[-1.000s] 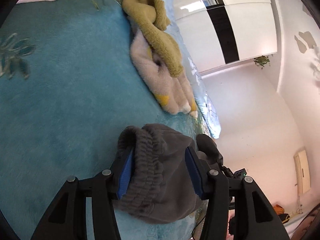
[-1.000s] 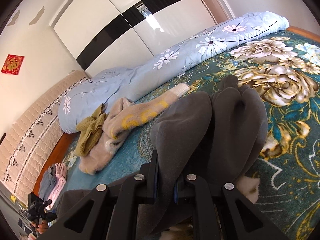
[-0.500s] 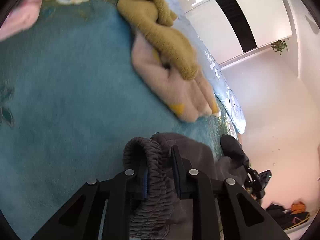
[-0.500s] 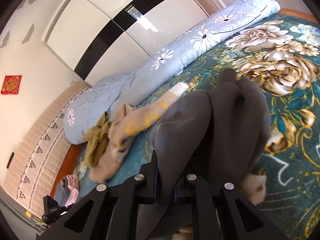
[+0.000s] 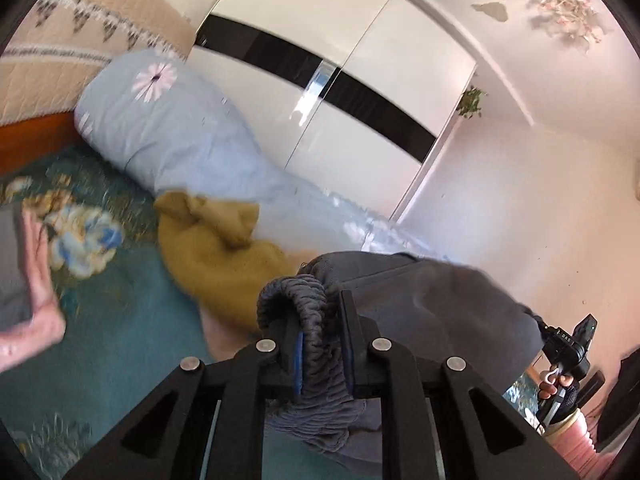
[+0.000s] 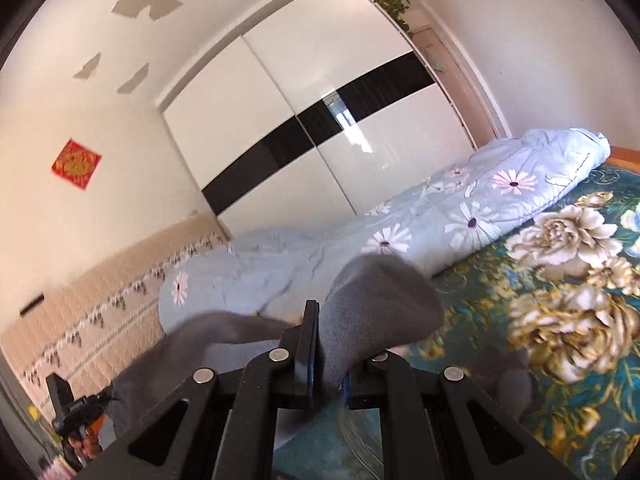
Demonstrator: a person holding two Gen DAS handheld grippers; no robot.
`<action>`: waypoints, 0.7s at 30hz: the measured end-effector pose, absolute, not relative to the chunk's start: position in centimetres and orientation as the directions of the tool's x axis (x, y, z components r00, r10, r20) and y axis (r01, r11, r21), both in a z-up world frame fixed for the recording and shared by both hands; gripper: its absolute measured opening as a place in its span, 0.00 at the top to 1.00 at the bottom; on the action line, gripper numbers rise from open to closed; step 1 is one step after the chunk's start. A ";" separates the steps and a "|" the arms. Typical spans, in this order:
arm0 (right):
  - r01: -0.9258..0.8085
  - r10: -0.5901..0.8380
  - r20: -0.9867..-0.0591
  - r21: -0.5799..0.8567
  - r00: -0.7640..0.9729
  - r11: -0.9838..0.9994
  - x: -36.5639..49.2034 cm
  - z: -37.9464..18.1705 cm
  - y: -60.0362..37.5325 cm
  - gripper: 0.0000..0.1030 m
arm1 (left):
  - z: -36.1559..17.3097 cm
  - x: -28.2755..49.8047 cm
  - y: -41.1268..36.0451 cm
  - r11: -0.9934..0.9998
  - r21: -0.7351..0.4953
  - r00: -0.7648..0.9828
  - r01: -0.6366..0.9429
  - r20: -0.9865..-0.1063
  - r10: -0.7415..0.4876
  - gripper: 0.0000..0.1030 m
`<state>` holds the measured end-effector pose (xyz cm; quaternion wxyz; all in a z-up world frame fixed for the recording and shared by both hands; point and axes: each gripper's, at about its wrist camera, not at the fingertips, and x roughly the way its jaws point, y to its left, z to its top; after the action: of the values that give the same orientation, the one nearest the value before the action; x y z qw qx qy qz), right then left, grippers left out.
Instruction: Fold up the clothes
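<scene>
Two grippers, one grey garment between them, and it hangs lifted above the bed. Left gripper (image 5: 320,344) is clamped on the ribbed waistband (image 5: 304,300), which loops up and over its left finger and bunches below the jaws; the rest of the garment (image 5: 432,300) stretches away to the right toward the far gripper. Right gripper (image 6: 326,354) is pinched tight on the other end of the garment (image 6: 380,312), a smooth grey fold bulging up and over its right finger, with more cloth trailing off to the left. Below and behind the left gripper lies a mustard sweater (image 5: 216,248), blurred, on the teal blanket (image 5: 120,340). A rolled pale-blue duvet (image 6: 480,208) with daisies runs along the far edge, against the white wardrobe (image 6: 320,112). Pink cloth (image 5: 36,296) sits at the left edge of the left view.
</scene>
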<state>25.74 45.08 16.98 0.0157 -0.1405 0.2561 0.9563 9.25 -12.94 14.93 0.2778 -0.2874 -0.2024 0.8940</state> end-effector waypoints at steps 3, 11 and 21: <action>-0.177 -0.059 -0.429 0.490 -0.901 -0.854 26.9 11.2 45.3 0.91 | 14.3 10.2 -13.2 -0.767 -0.525 -0.688 -0.369 -0.400 0.605 0.83; -0.317 -0.097 -0.580 0.569 -0.809 -0.759 28.9 3.8 45.8 0.87 | 10.5 13.4 -14.1 -0.762 -0.575 -0.674 -0.297 -0.439 0.594 0.83; -0.400 -0.057 -0.620 0.570 -0.782 -0.718 30.5 5.0 47.2 0.57 | 5.8 17.4 -15.2 -0.749 -0.630 -0.653 -0.205 -0.482 0.584 0.83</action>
<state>30.53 47.16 5.05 0.0981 -0.3150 0.3626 0.8716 17.37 -15.25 5.82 0.2275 -0.3492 -0.2716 0.8675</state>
